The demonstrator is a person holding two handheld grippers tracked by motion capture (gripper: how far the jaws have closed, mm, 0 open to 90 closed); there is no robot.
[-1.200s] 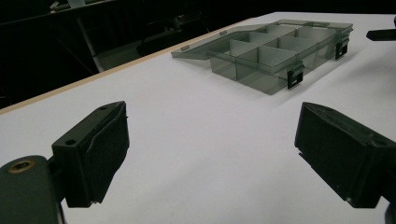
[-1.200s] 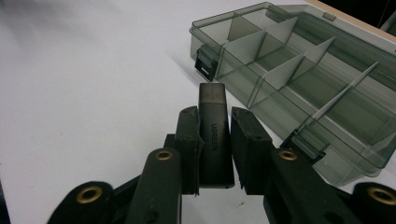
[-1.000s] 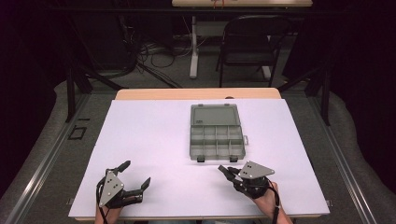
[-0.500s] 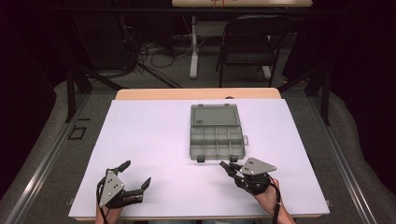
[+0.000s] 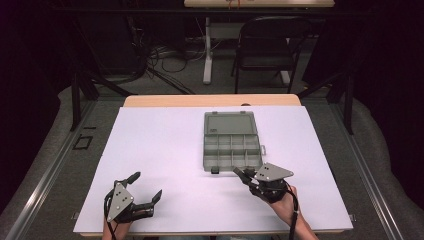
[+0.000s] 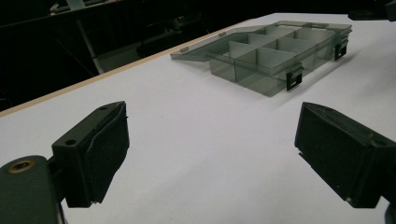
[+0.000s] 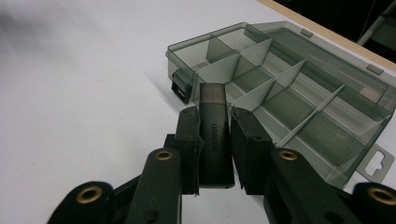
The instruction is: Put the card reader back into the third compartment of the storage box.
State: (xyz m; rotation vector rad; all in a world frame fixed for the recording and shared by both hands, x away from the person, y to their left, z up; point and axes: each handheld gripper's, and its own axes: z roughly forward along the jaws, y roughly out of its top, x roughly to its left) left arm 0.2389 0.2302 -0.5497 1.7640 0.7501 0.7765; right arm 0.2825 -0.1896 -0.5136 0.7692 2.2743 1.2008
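A smoky clear compartment box (image 5: 231, 141) lies open on the white table, its lid folded flat at the far side; it also appears as the box (image 6: 275, 49) and the box (image 7: 285, 88). My right gripper (image 5: 243, 173) is shut on a dark grey USB stick (image 7: 214, 133) just short of the box's near edge, the stick pointing at the near corner compartment. The compartments look empty. My left gripper (image 5: 147, 187) rests near the table's front left with its jaws wide apart and nothing between them, also seen as the left gripper (image 6: 210, 158).
The white table surface (image 5: 165, 150) has a wooden strip along its far edge. A black folding chair (image 5: 265, 47), cables and a desk leg stand on the floor beyond. Two black latches (image 6: 295, 75) hang on the box's near side.
My right gripper with the USB stick has edged slightly toward the box's near edge. The left gripper has stayed where it was.
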